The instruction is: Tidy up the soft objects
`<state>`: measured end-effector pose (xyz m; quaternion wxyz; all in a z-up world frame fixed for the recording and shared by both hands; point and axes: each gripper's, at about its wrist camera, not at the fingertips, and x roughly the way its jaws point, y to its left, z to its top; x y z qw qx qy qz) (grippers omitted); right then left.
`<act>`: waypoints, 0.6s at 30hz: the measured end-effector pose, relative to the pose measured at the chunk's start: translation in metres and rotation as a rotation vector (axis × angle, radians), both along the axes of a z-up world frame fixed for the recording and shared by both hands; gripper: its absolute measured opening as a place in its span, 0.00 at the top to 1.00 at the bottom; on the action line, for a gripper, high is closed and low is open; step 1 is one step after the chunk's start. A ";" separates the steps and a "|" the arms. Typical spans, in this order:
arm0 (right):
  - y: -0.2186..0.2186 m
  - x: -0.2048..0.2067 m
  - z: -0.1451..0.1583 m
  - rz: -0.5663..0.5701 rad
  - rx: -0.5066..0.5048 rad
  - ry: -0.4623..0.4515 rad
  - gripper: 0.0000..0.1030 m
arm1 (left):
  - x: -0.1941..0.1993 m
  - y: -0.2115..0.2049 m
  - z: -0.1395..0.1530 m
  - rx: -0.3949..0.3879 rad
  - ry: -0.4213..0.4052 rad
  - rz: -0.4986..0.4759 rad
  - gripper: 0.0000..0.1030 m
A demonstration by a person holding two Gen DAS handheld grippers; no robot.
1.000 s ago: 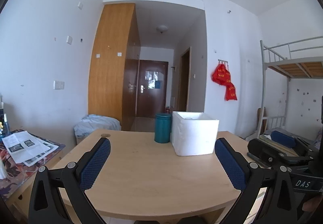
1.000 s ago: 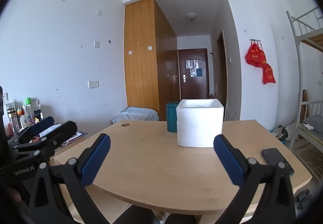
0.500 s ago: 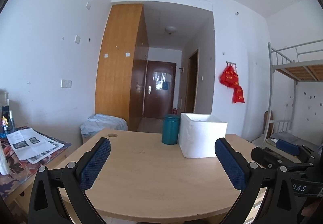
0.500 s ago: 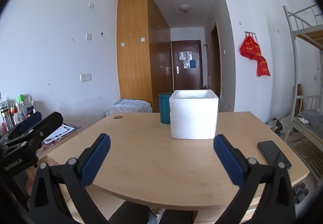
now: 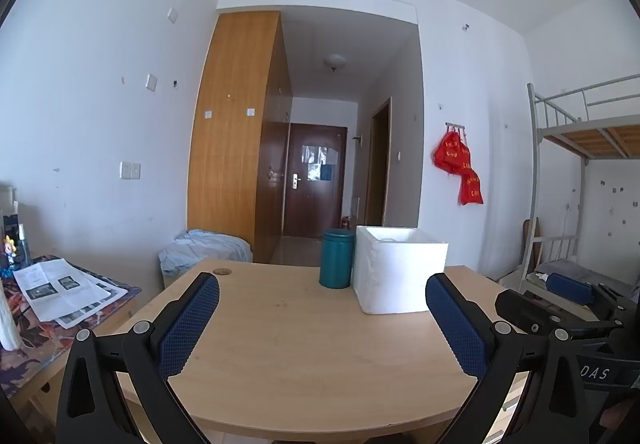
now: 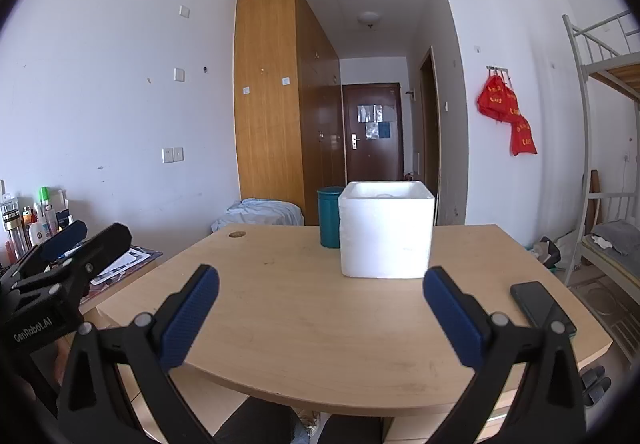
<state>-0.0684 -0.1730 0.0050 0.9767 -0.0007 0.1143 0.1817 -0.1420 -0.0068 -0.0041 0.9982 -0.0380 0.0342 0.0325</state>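
A white foam box (image 5: 400, 268) (image 6: 386, 230) stands open-topped on the far part of the wooden table (image 5: 304, 356) (image 6: 320, 324). A teal canister (image 5: 336, 258) (image 6: 329, 216) stands just left of it. My left gripper (image 5: 322, 312) is open and empty above the table's near edge. My right gripper (image 6: 320, 308) is open and empty too, facing the box. Each gripper shows at the side of the other's view. No soft object on the table is in view.
A black phone (image 6: 542, 308) lies near the table's right edge. A side desk with papers (image 5: 60, 290) and bottles (image 6: 36, 220) stands on the left. A bunk bed (image 5: 580, 204) stands on the right. Bundled bedding (image 5: 204, 248) lies by the wardrobe.
Both grippers have shifted a little and tilted upward; the box and canister sit lower in the views. Both jaws stay open. Nothing on the table has moved.
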 end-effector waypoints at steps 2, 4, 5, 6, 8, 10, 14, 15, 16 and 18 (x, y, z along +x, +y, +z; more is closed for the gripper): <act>0.000 -0.001 0.000 -0.001 -0.001 0.000 0.00 | 0.000 0.000 0.000 0.000 0.001 -0.001 0.00; 0.000 0.000 0.000 -0.001 -0.002 0.001 0.00 | 0.000 0.000 0.000 -0.001 0.000 -0.001 0.00; 0.000 0.000 0.000 -0.001 -0.002 0.000 0.00 | 0.000 0.000 -0.001 -0.007 -0.001 -0.001 0.00; 0.000 0.000 0.000 -0.001 -0.002 -0.001 0.00 | 0.000 0.000 0.000 -0.008 -0.001 -0.002 0.00; -0.001 -0.002 0.001 -0.004 -0.005 -0.003 0.00 | 0.001 -0.001 -0.001 -0.011 0.001 -0.003 0.00; -0.002 -0.003 0.001 -0.006 -0.003 -0.003 0.00 | 0.002 -0.002 -0.001 -0.011 0.004 -0.003 0.00; -0.003 -0.002 0.002 -0.007 -0.006 -0.002 0.00 | 0.001 -0.002 -0.002 -0.010 0.003 0.004 0.00; -0.003 -0.003 0.002 -0.007 -0.007 -0.003 0.00 | 0.002 -0.002 -0.002 -0.009 0.001 0.004 0.00; -0.003 -0.002 0.002 -0.007 -0.006 -0.002 0.00 | 0.002 -0.002 -0.002 -0.008 0.000 0.003 0.00; -0.003 -0.002 0.002 -0.007 -0.008 -0.001 0.00 | 0.002 -0.001 -0.002 -0.013 0.001 -0.002 0.00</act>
